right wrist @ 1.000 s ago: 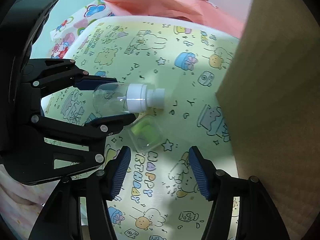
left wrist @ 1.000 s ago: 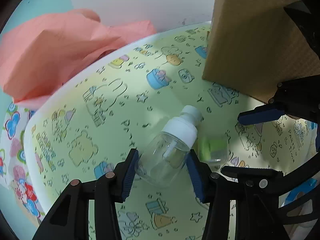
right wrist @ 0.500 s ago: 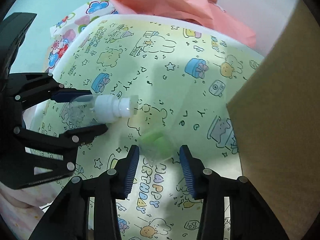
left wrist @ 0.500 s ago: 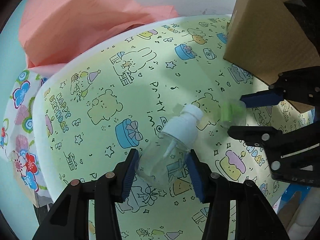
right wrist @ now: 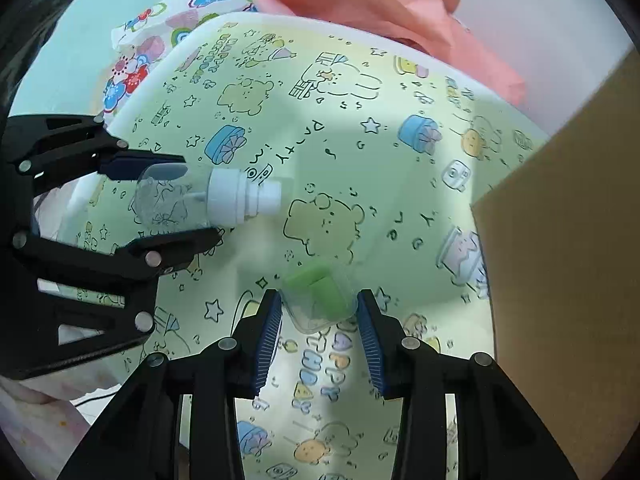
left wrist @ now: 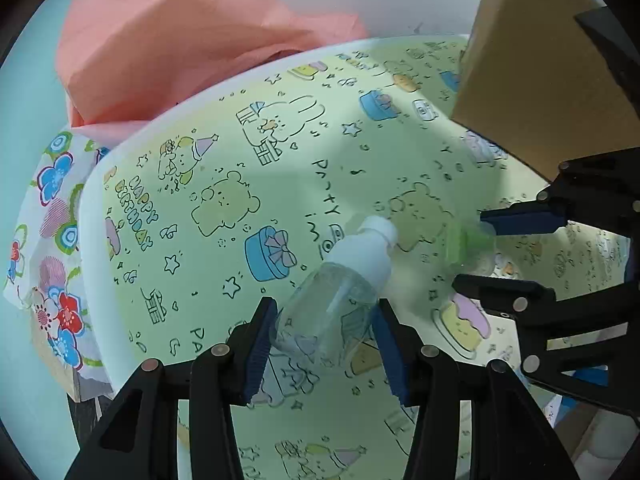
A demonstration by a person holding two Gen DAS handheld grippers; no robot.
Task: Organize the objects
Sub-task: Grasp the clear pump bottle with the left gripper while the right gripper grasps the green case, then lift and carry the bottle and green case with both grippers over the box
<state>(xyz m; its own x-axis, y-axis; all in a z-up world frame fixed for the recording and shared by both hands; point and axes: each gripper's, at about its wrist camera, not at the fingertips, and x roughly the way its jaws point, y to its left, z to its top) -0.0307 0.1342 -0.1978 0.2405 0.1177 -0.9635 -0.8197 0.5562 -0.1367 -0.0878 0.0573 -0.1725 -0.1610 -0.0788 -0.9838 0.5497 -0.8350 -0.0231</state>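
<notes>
Blue-padded, the left gripper point(left wrist: 326, 334) is clamped on a clear bottle point(left wrist: 332, 312) with a white cap, above the yellow-green patterned table point(left wrist: 224, 168). Beside it, the right gripper point(right wrist: 318, 326) pinches a small clear green-filled container point(right wrist: 318, 298), near the cardboard box point(right wrist: 568, 208).

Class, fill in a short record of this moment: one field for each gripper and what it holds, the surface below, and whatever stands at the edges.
left gripper: shut on clear pump bottle, white pump head pointing forward
right gripper: shut on small clear case with green insert
surface: cartoon birthday tablecloth
far edge: pink cloth
right side: cardboard box
</notes>
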